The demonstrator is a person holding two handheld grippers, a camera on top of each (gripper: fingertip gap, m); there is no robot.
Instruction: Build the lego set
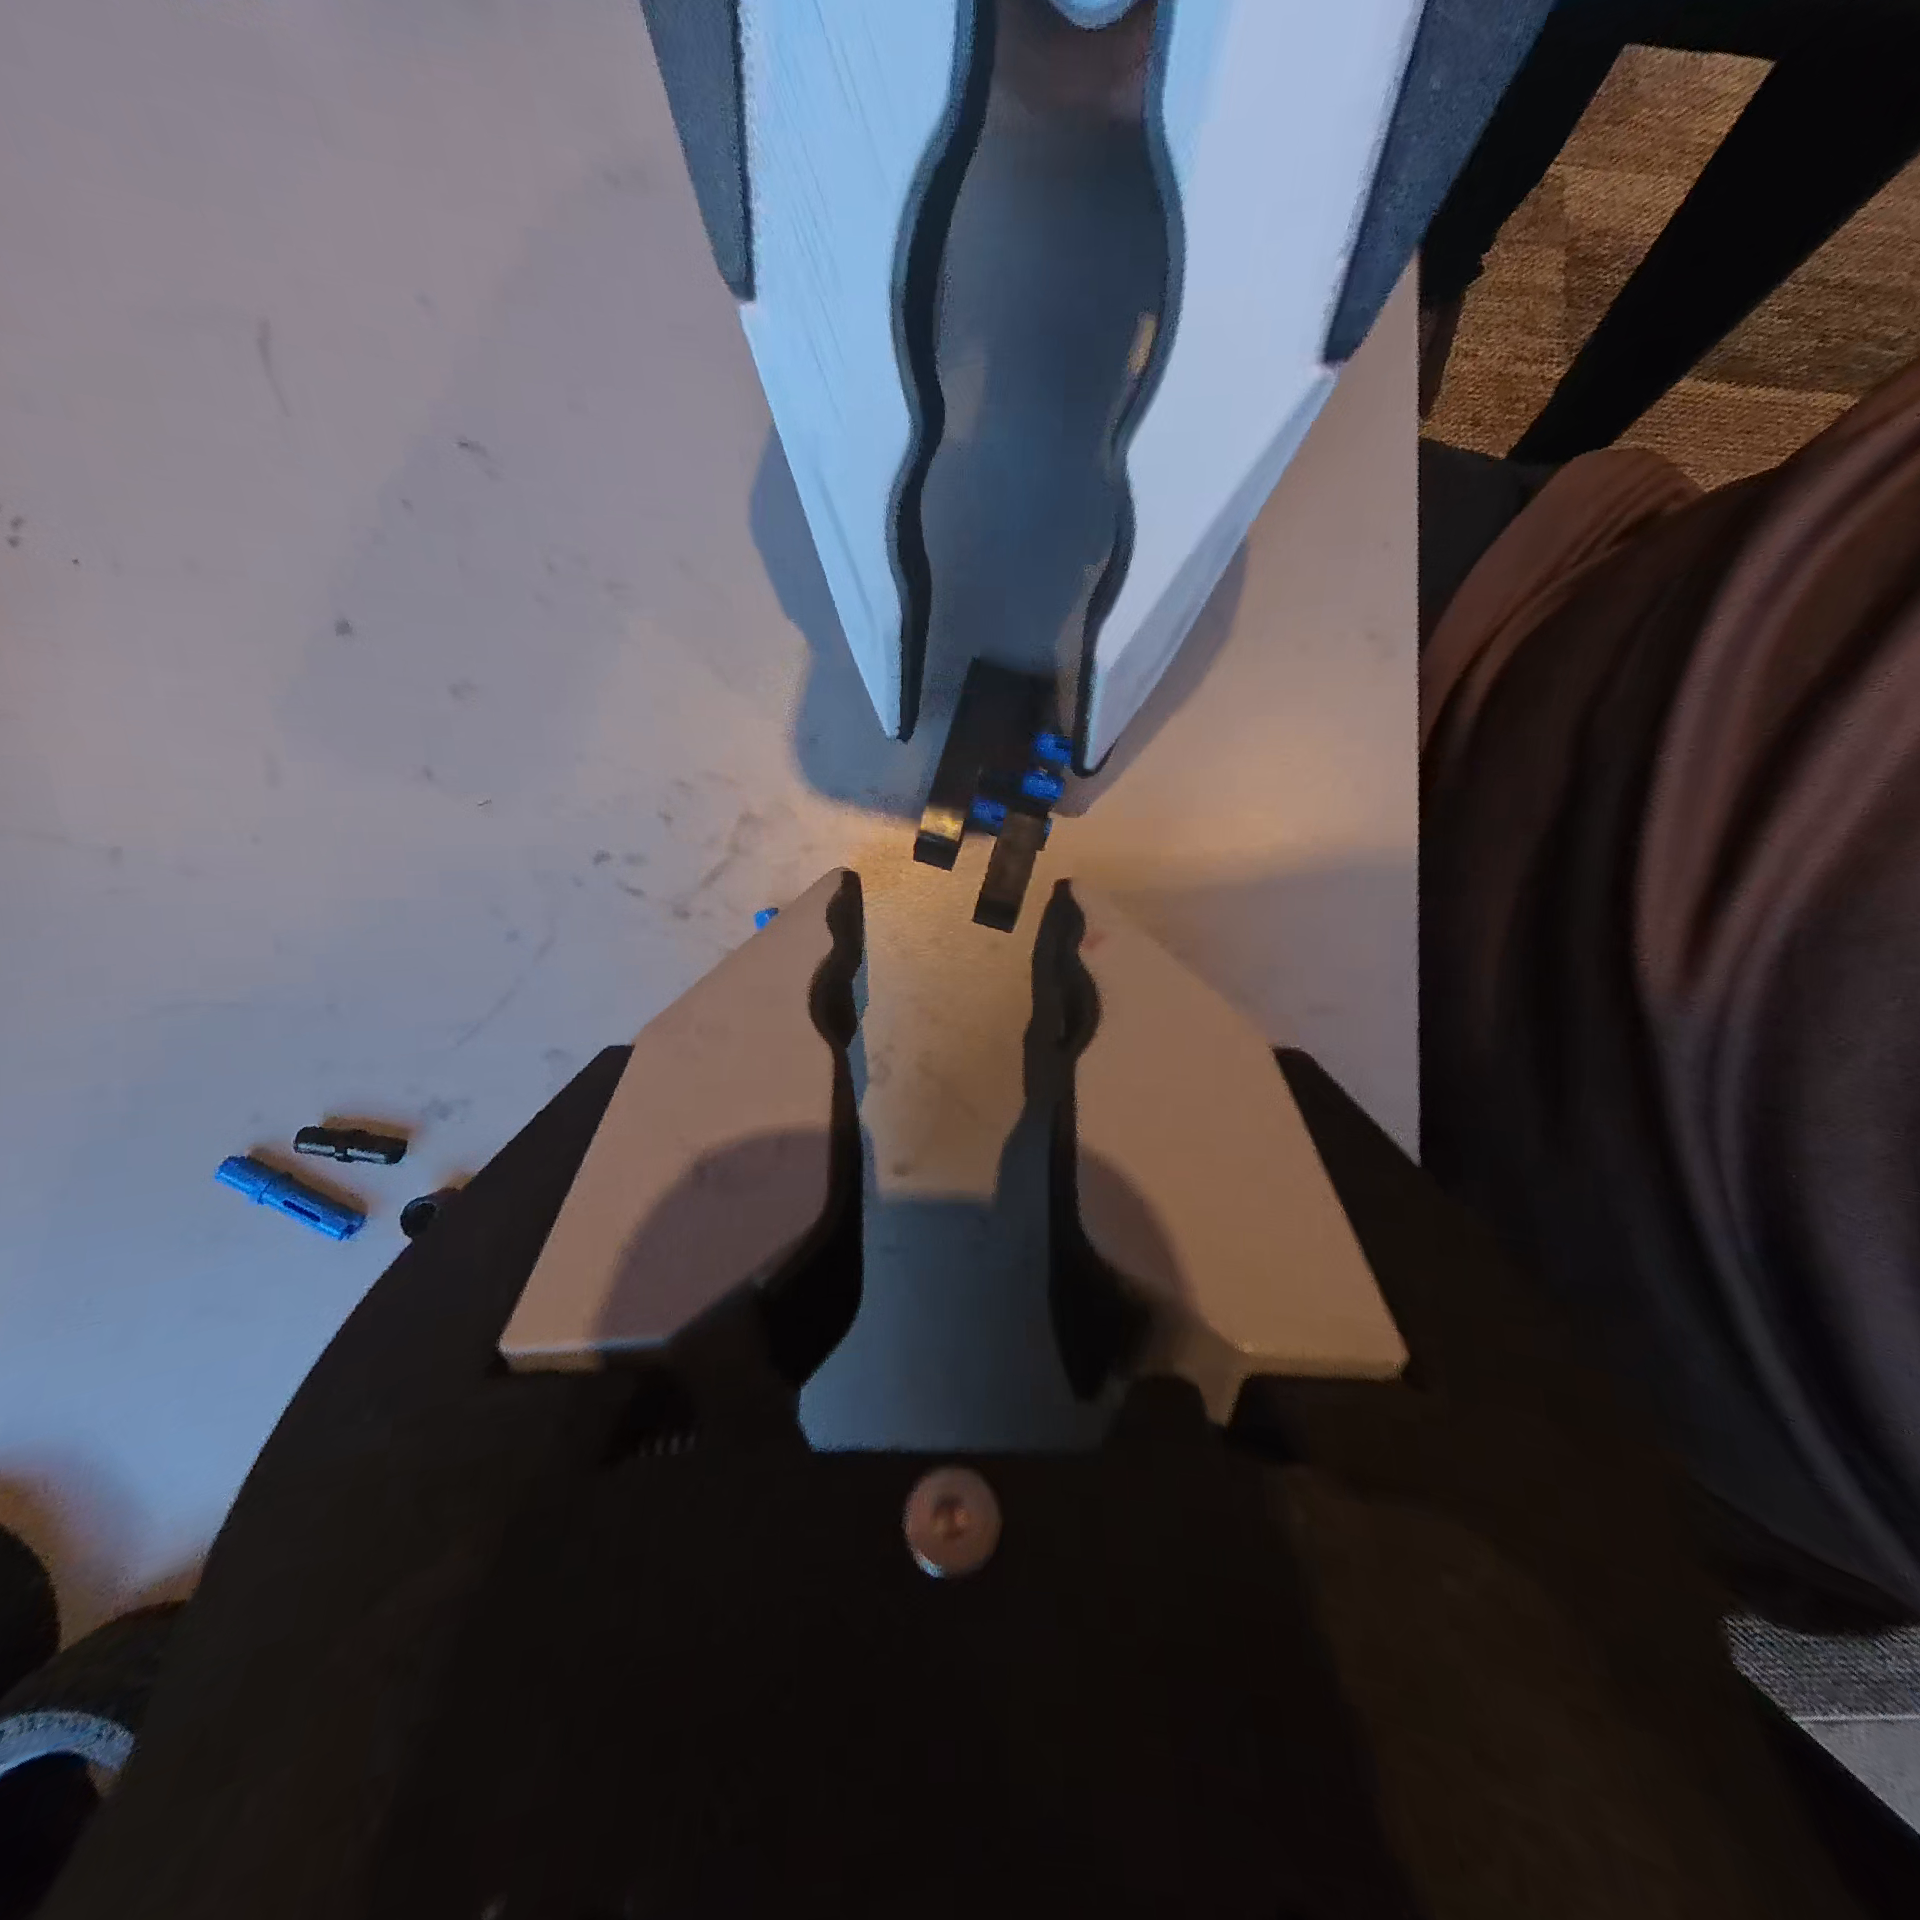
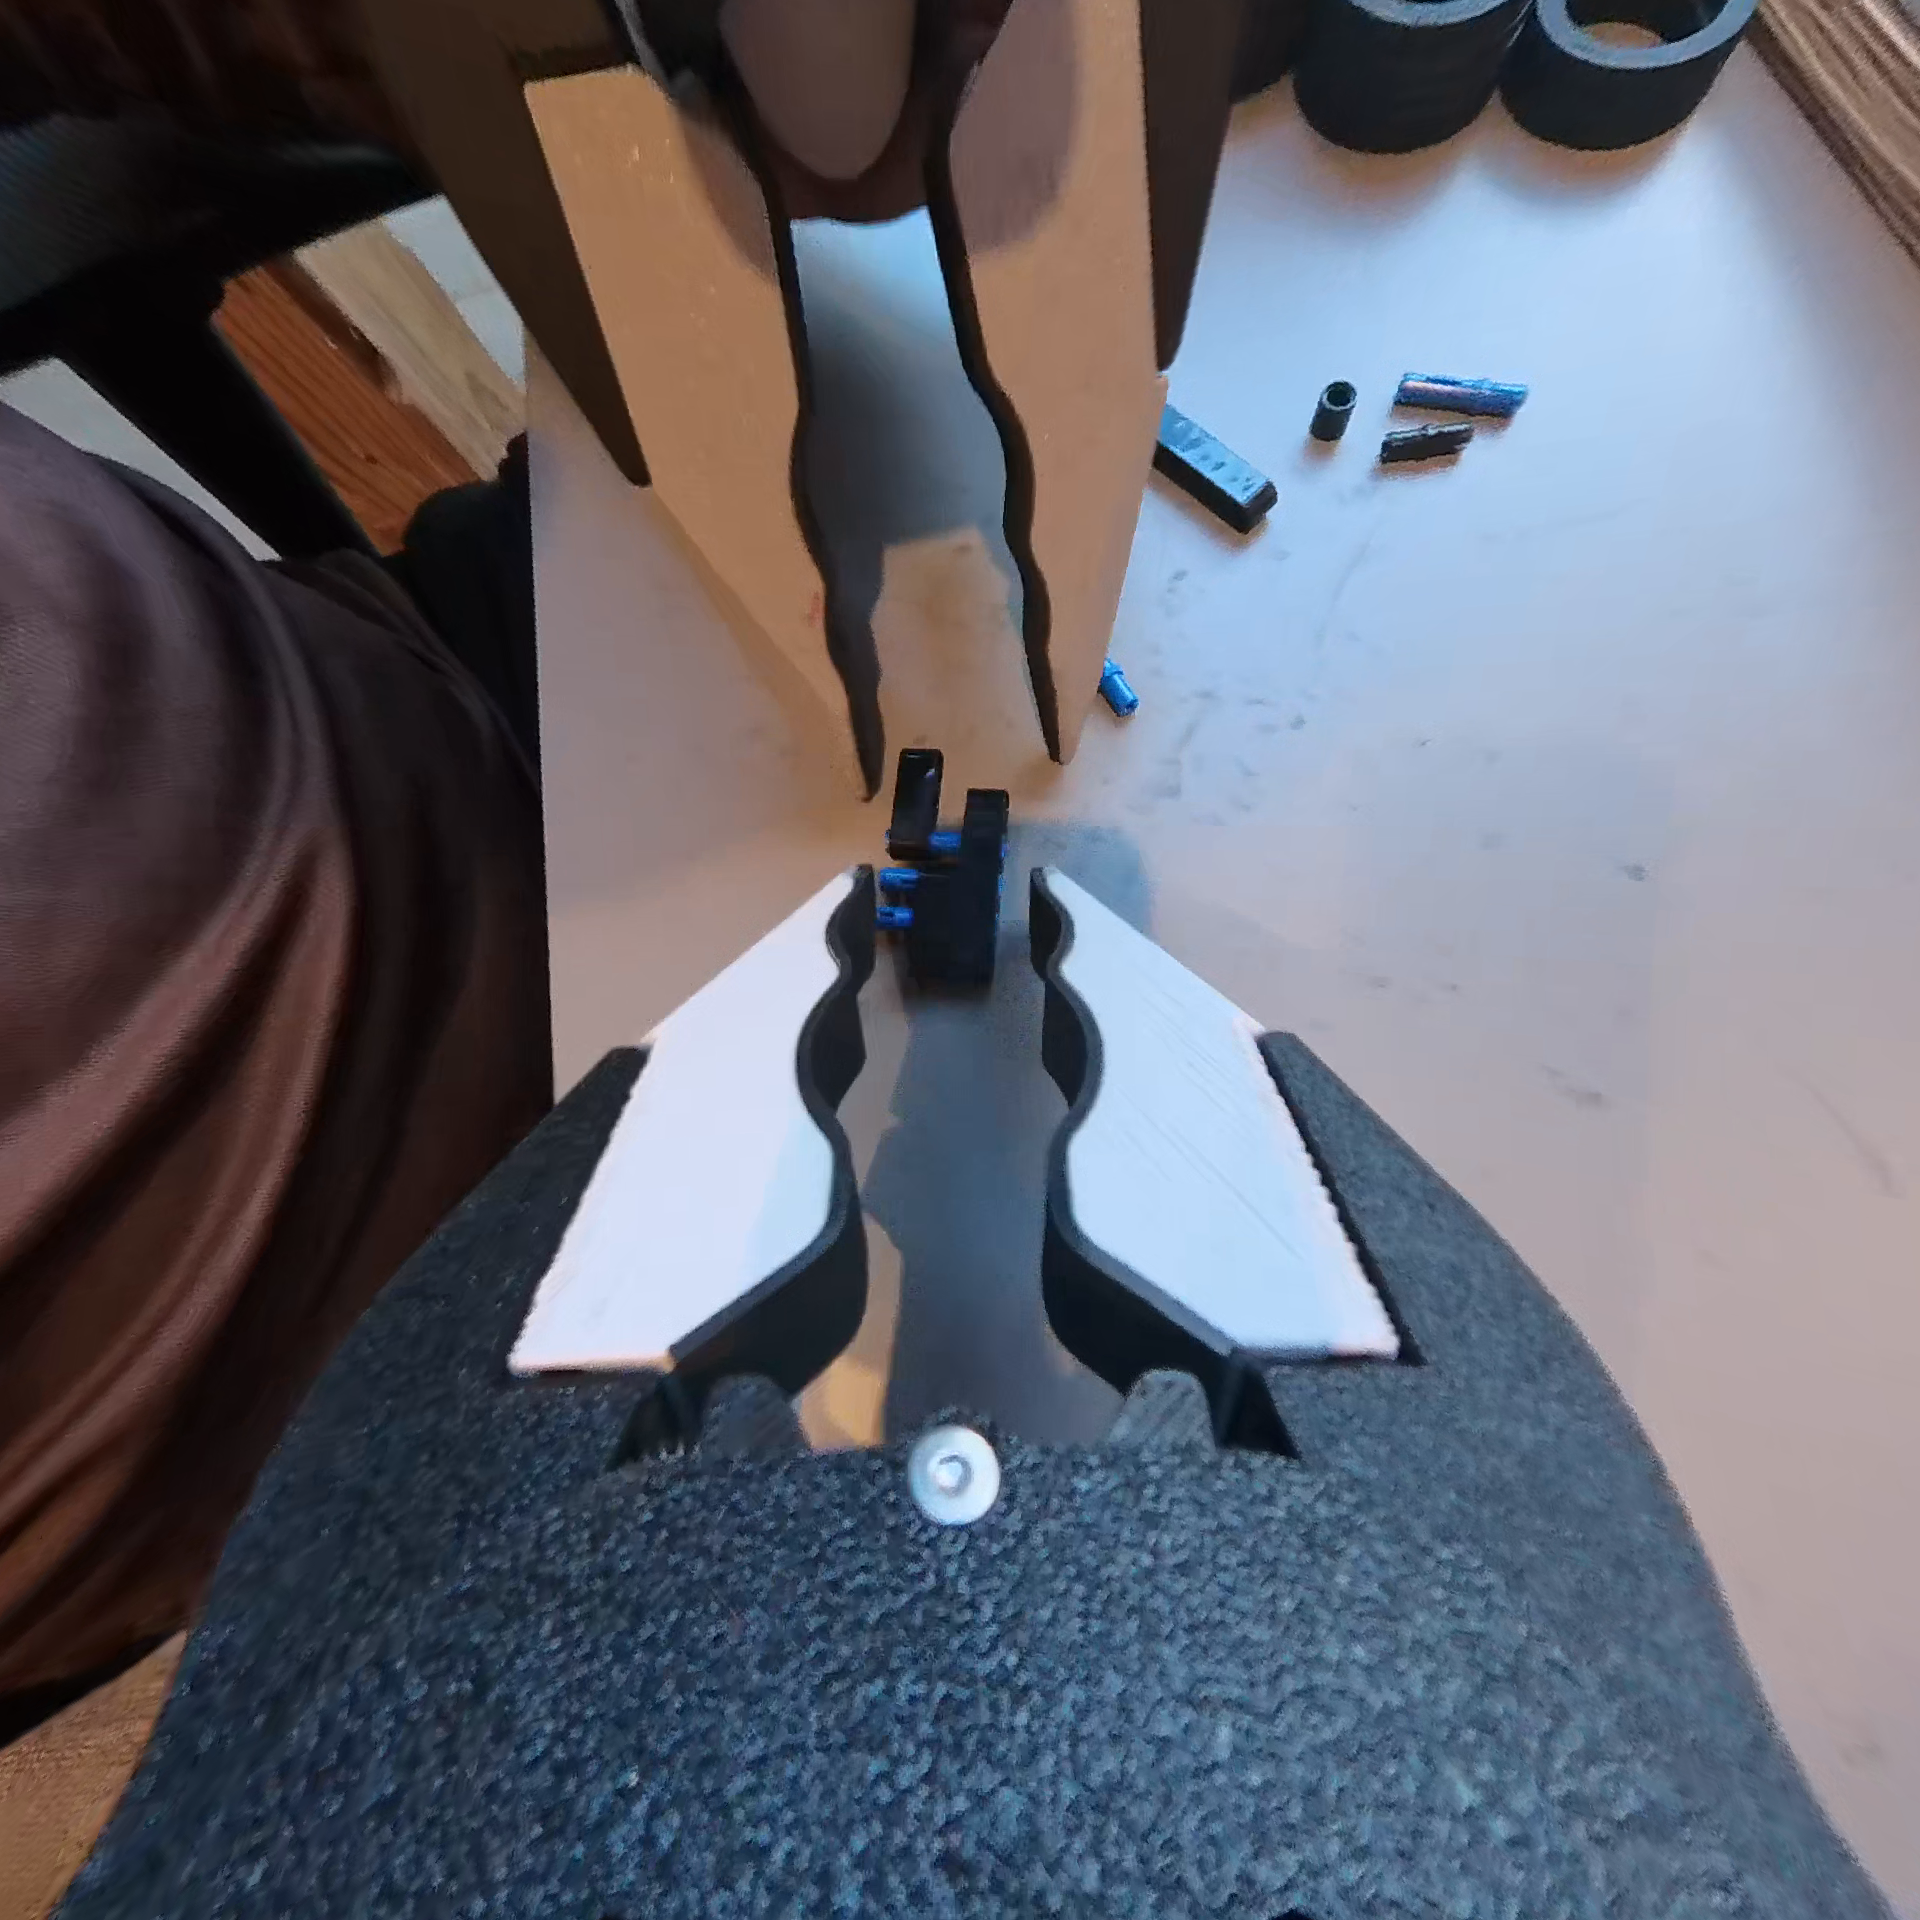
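Right gripper [image 2: 951, 878] in the foreground — jaws apart, flanking the black-and-blue lego assembly [image 2: 951, 894] without touching. Left gripper [image 2: 961, 758] opposite at twelve o'clock — jaws apart, empty. Step: regrasping the assembly; next, close squarely, avoiding protruding blue pins [image 2: 896, 899].

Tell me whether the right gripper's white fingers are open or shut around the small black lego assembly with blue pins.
Open: the right gripper flanks the black lego assembly with visible gaps.
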